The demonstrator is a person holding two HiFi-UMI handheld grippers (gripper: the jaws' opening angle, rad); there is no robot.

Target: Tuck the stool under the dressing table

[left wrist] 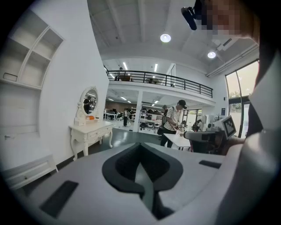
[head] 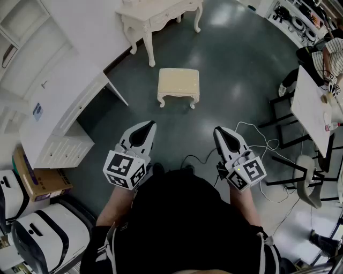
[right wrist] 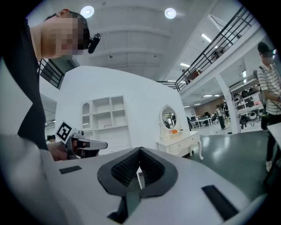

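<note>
A cream stool point(head: 178, 85) with carved legs stands on the dark floor in the head view, apart from the white dressing table point(head: 158, 16) at the top. That dressing table point(left wrist: 90, 134) with its oval mirror shows far off in the left gripper view, and the dressing table point(right wrist: 181, 143) also shows in the right gripper view. My left gripper point(head: 148, 124) is shut and empty, held well short of the stool. My right gripper point(head: 218, 131) is likewise shut with nothing in it. Both are held close to my body.
A white shelf unit point(head: 59, 115) runs along the left. Boxes and white machines point(head: 43, 235) sit at bottom left. A white table point(head: 313, 109), a chair point(head: 305, 179) and floor cables point(head: 268, 192) are at the right, with a person in a striped shirt point(head: 327, 59) beyond.
</note>
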